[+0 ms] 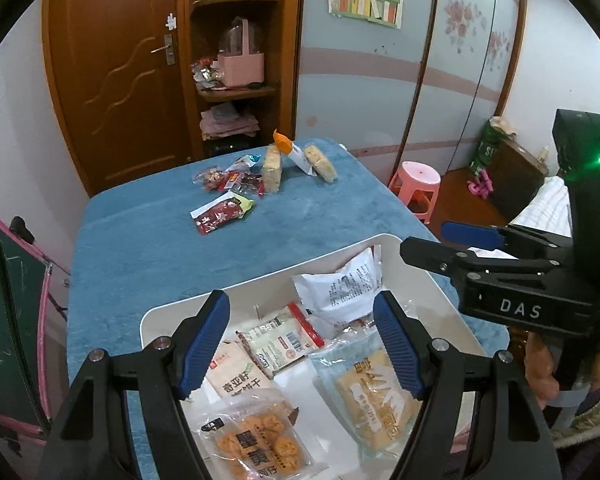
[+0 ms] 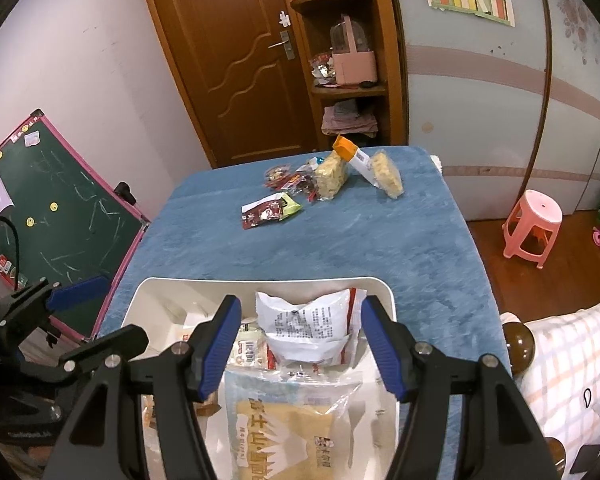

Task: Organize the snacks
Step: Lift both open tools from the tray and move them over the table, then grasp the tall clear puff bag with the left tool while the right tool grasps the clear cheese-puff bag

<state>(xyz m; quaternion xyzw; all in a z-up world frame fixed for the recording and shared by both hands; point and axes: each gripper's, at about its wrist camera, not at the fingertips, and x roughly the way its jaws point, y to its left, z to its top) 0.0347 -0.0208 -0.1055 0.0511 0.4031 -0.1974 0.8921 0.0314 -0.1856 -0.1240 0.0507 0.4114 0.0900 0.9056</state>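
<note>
Two grippers, left gripper point(image 1: 302, 344) and right gripper point(image 2: 300, 350), hang with jaws wide apart, holding nothing, over the white bin point(image 2: 380, 286). The red snack packet point(image 2: 266, 212) at upper middle lies longways, slanting up-right.

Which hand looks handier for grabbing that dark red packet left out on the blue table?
Probably the left gripper: the dark red foil snack packet lies towards its side of the blue tablecloth. Both jaws are open, empty, over the white plastic bin.

A wide bare strip of blue worktop point(image 2: 340, 240) lies between the white bin point(image 2: 148, 292) and the far snack pile point(image 2: 324, 178). Packets crowd the bin. A pink stool point(image 2: 534, 220) stands right.
</note>
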